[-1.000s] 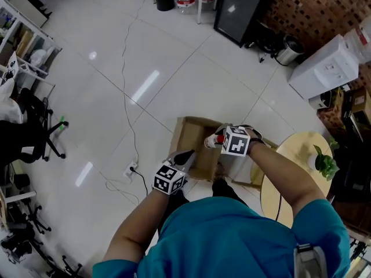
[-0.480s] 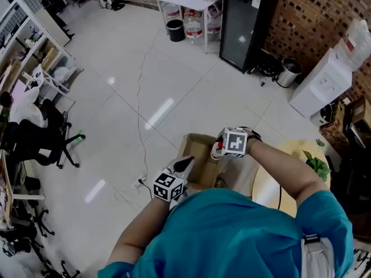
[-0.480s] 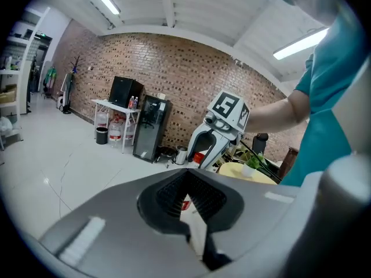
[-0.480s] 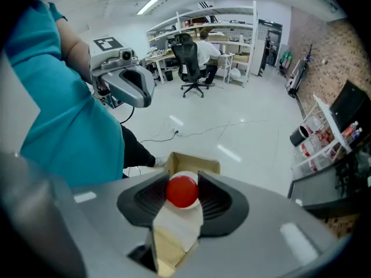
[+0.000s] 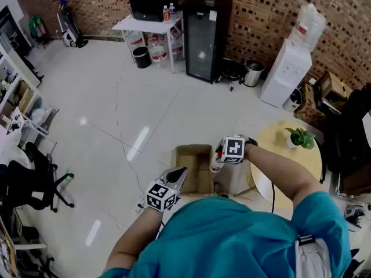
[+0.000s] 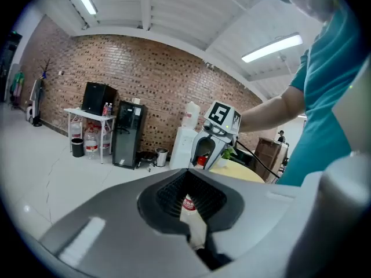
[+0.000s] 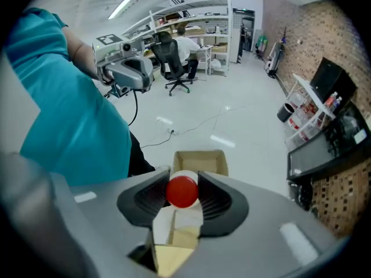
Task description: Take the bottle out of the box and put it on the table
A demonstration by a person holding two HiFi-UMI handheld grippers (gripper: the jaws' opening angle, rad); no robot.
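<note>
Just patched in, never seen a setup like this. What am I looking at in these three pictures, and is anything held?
No robot: a person holds a two-jaw gripper in each hand. The wide picture comes from a camera on the person's head, looking down. The other two ride on the grippers and look along their jaws. The right gripper is clamped on a red-capped bottle; the open cardboard box stands on the floor below. The left gripper is shut and empty. The round table with a plant is at the person's right.
</note>
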